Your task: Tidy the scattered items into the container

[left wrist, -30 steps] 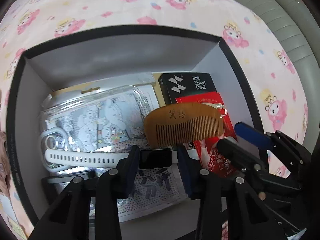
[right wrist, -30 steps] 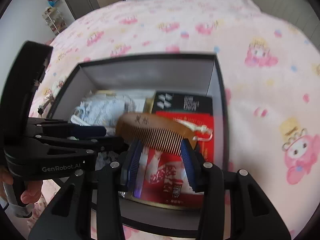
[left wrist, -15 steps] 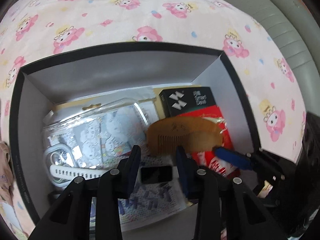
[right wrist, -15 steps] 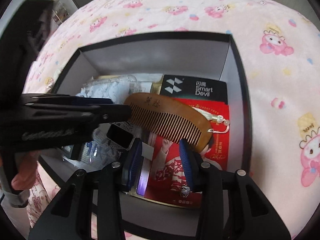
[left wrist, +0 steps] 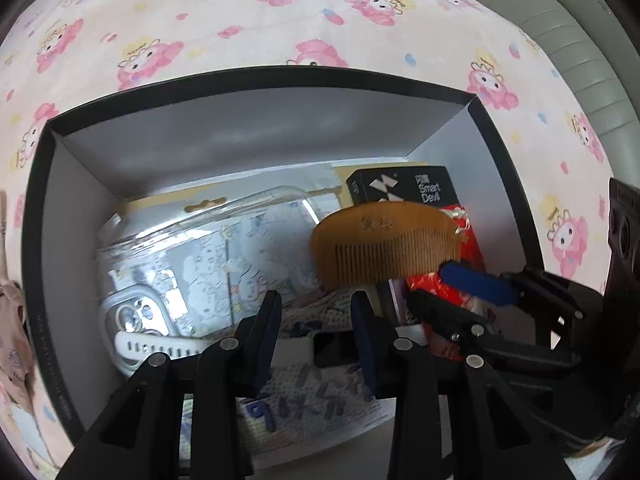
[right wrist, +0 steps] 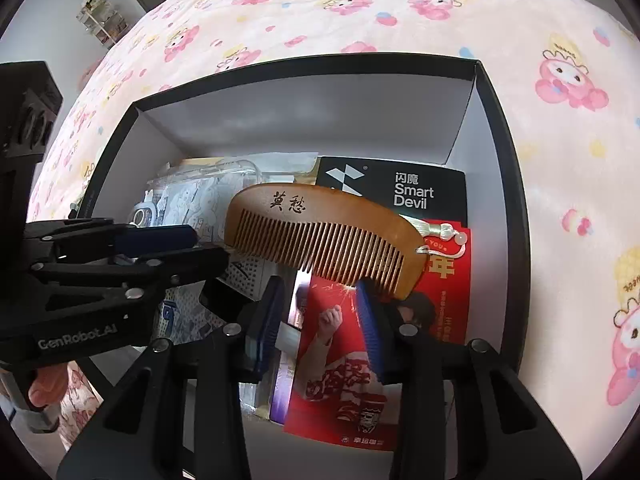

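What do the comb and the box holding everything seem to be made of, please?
Comb: looks like wood, tan with a smooth satin finish and characters inked or engraved on its spine. Box: probably rigid cardboard, matte, black outside and pale grey inside, with crisp folded corners.

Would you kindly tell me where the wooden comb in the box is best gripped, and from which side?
Probably by its solid arched spine, coming from above. The wooden comb lies on top of the red packet with its thin teeth toward the near wall. That leaves the thick, plain back exposed on the far side.
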Motion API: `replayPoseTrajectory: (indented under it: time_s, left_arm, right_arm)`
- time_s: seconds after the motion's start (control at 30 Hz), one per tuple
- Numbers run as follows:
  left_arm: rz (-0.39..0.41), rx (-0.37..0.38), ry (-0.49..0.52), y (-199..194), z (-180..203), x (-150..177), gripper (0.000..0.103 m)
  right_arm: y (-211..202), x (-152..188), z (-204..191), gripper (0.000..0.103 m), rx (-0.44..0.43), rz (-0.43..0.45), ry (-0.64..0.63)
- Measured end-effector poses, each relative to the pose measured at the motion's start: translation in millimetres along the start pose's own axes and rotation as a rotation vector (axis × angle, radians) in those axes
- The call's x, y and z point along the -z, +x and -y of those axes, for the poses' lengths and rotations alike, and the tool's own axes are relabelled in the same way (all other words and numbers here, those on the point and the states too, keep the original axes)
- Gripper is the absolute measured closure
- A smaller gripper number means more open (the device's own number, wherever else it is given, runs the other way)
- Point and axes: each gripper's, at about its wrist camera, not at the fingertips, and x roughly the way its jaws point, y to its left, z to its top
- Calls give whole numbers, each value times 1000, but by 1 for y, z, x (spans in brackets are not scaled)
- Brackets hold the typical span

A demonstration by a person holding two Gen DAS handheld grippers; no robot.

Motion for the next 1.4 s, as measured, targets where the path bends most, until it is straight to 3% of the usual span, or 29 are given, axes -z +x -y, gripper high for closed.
replayPoseTrajectory:
  time_s: [0.17, 0.37, 0.5, 0.6, 0.8, 0.97, 1.07, 1.23, 1.4]
  left_arm:
    - [12, -26, 11, 4, 7, -6, 73]
    - [52, 15, -52, 2, -10, -15, 73]
    - [44, 55, -40, 3, -5, -14, 73]
    - [13, 79, -5, 5, 6, -9, 72]
    - [-5, 129, 86, 15, 41, -8, 73]
    - [-27, 110, 111, 35, 62, -18, 73]
    - [3, 71, 110, 37, 67, -31, 73]
    - [36, 130, 51, 27, 59, -45, 73]
    - [82, 91, 29, 5, 36, -35, 73]
  right_arm:
    - [0, -4, 1, 71, 2, 15, 2]
    - [-5, -9, 11, 71, -78, 61, 73]
    - [-26, 0, 7, 71, -33, 114, 40]
    - [-40, 11, 11, 71, -48, 153, 54]
    - [-89, 15, 44, 70, 15, 372, 193]
    - [-70, 9, 56, 70, 12, 325, 255]
    - [-75, 10, 53, 68, 9, 340, 244]
    - [-80, 15, 48, 68, -18, 385, 216]
    - [-60, 6, 22, 68, -102, 289, 107]
